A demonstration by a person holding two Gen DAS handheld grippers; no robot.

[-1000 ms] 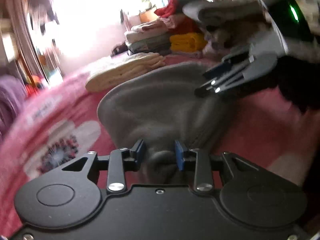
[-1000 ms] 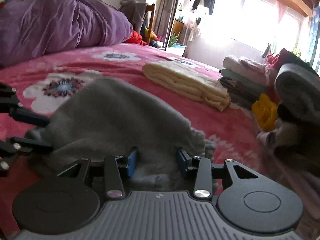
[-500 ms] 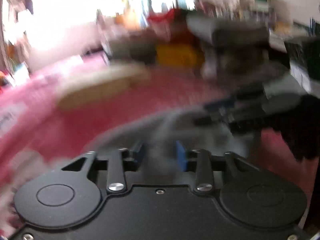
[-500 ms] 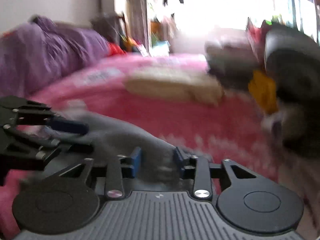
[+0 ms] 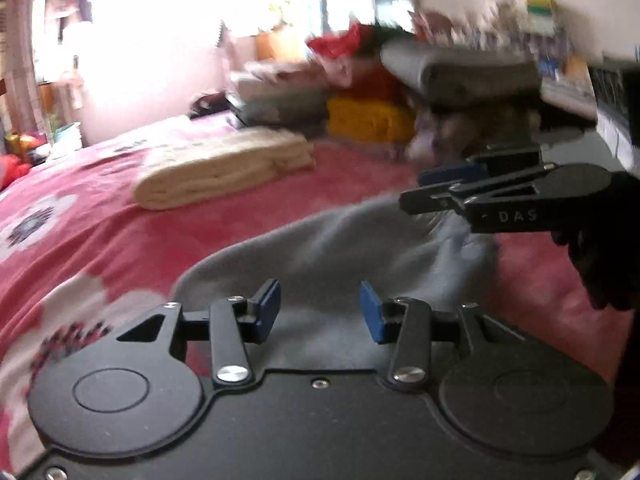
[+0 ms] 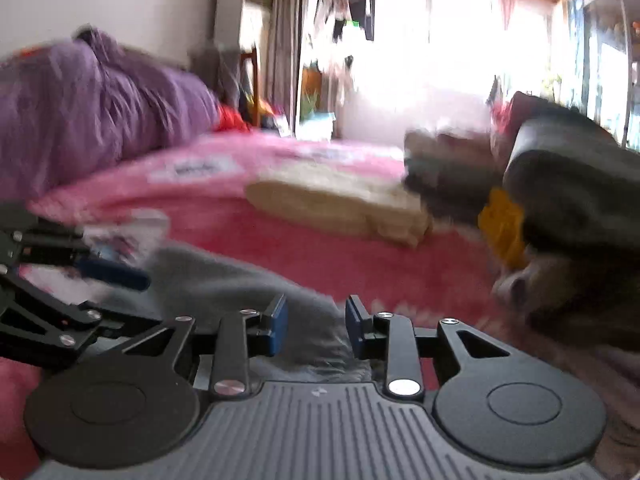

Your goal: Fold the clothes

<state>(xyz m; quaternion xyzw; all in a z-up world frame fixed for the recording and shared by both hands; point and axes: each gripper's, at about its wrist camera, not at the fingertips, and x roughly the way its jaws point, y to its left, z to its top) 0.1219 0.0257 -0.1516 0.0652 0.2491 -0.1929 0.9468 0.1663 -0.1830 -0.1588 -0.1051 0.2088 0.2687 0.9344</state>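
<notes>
- The grey fleece garment [image 5: 340, 248] is seen lying on the pink flowered bedspread [image 5: 100, 232], bunched into a soft ridge between the two tools, nearer than the other clothes.
- Left gripper [image 5: 320, 310]: blue pads are set well apart, with grey cloth visible in the gap; no pinch is shown, so a hold is not confirmed.
- Right gripper [image 6: 312, 322]: jaws are parted a little less, with grey fleece lying between and under the pads; whether cloth is clamped cannot be told.
- Fold stage is not settled by the views: the bunched cloth fits either a fold being carried over or a finished fold being let go.
- For a clean fold, both edges are best kept level and taut, with layers laid flat and wrinkles kept out; fleece is judged thick and likely to spring open.
- The surface is a soft bed, so pads are likely to sink; dragging the bedspread is best avoided.
- A folded cream towel [image 5: 224, 168] lies farther off; stacked folded clothes [image 5: 372, 120] are seen far right.
- A purple quilt [image 6: 92, 112] is heaped far left in the right view, with a bright window [image 6: 432, 52] behind.
- Both views are motion-blurred.
</notes>
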